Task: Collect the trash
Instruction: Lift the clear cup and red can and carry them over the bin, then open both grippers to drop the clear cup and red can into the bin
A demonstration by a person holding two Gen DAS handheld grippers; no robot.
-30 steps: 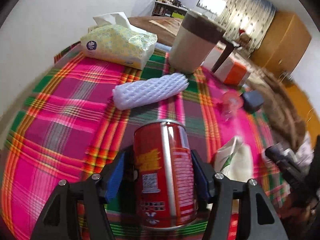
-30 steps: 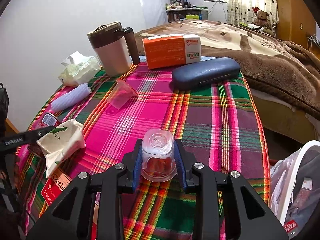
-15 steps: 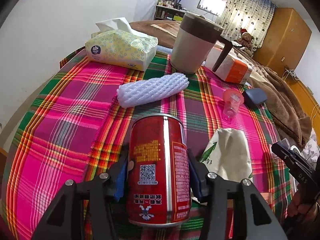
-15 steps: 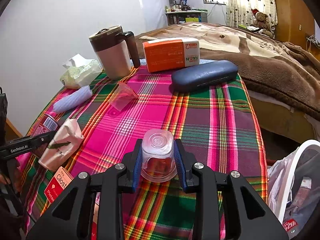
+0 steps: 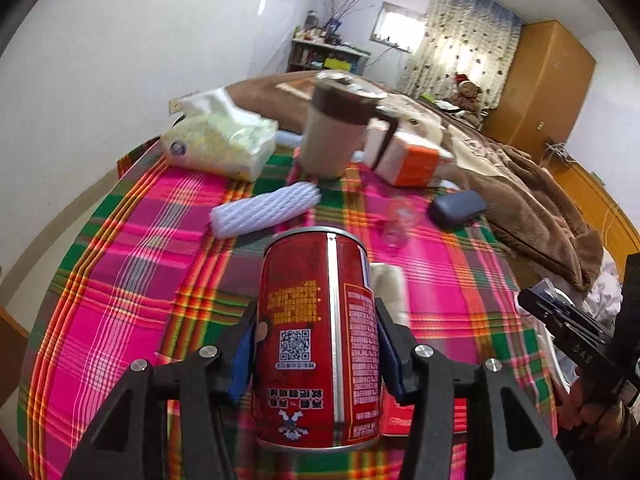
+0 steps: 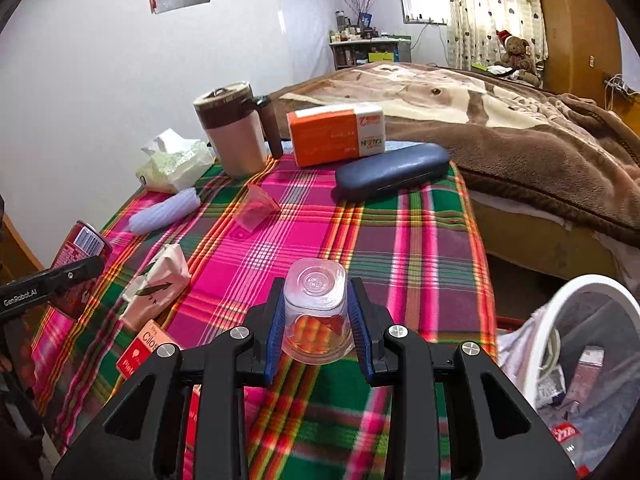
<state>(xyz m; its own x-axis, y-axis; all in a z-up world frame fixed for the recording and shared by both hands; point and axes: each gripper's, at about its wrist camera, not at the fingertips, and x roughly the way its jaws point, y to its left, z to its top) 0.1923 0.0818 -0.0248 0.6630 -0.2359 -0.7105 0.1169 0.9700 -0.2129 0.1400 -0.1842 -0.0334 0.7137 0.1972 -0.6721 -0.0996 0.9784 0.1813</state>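
Plaid counter (image 6: 420, 240) cloth lies under both loads: left gripper (image 5: 316, 344) jaws clamp the red can (image 5: 320, 336), right gripper (image 6: 316, 328) jaws pinch the clear cup (image 6: 316, 312), which might slip short of the bin (image 6: 580, 320) beside it.

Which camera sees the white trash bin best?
The right wrist view: the white round trash bin sits at its lower right, showing its rim, bag liner and wrappers inside. The left wrist view shows nothing clearly of it, only blurred white behind the other claw.
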